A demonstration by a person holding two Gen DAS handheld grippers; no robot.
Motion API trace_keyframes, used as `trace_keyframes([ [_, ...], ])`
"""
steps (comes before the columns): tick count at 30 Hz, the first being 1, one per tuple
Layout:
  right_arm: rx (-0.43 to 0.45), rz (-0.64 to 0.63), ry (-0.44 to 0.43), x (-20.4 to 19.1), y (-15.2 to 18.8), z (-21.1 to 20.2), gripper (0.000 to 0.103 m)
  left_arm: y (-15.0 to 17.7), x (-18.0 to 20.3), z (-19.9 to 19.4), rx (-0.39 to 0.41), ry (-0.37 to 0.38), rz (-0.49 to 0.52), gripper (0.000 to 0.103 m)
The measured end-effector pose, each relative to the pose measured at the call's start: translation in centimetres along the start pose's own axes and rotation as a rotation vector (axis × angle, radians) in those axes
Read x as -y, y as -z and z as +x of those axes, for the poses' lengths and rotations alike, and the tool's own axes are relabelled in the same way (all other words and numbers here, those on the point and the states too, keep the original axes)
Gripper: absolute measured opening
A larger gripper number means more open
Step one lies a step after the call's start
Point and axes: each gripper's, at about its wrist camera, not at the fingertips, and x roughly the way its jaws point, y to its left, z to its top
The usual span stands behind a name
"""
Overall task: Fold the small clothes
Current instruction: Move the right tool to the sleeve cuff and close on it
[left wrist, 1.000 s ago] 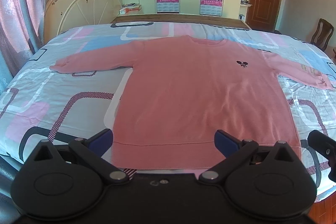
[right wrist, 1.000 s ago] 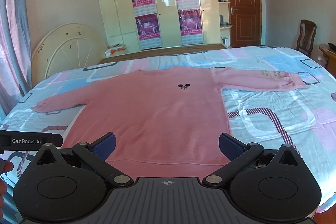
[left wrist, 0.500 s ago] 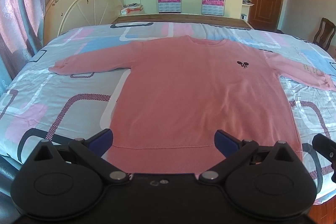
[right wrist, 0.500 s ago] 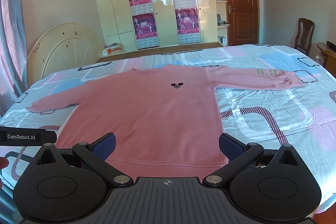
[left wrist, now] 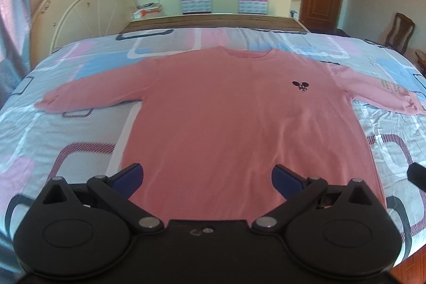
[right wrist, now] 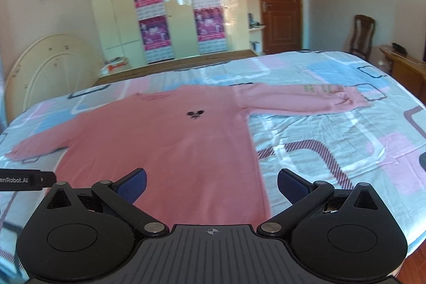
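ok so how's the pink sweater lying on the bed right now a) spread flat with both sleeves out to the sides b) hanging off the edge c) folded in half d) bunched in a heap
a: the pink sweater lies flat and front up on the bed, one sleeve stretched to each side, with no fold made yet.

The sweater (left wrist: pixel 239 119) lies flat on the bed (left wrist: pixel 66 135) (sleeves spread sideways), wardrobe (right wrist: pixel 181 4) behind.

Matt pink knit sweatshirt (left wrist: pixel 239 124), glossy wardrobe (right wrist: pixel 181 17)
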Motion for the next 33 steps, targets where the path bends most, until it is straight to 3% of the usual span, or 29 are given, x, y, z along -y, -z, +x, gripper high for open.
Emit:
trace_keyframes([
  [8, 0.002, 0.049, 0.107, 0.2, -2.9, 3.5, 0.103, -3.9, 0.2, 4.5, -0.004, 0.051, 0.066, 0.103],
  [18, -0.036, 0.076, 0.158, 3.1, -5.4, 8.6, 0.103, -7.5, 2.7, 9.5, -0.034, 0.076, 0.082, 0.103],
  [23, -0.049, 0.082, 0.183, 7.8, -6.9, 12.2, 0.103, -9.1, 5.3, 12.6, -0.06, 0.073, 0.037, 0.103],
  [33, -0.107, 0.173, 0.296, 21.1, -10.0, 20.4, 0.103, -11.9, 12.4, 19.8, -0.093, 0.082, 0.023, 0.102],
])
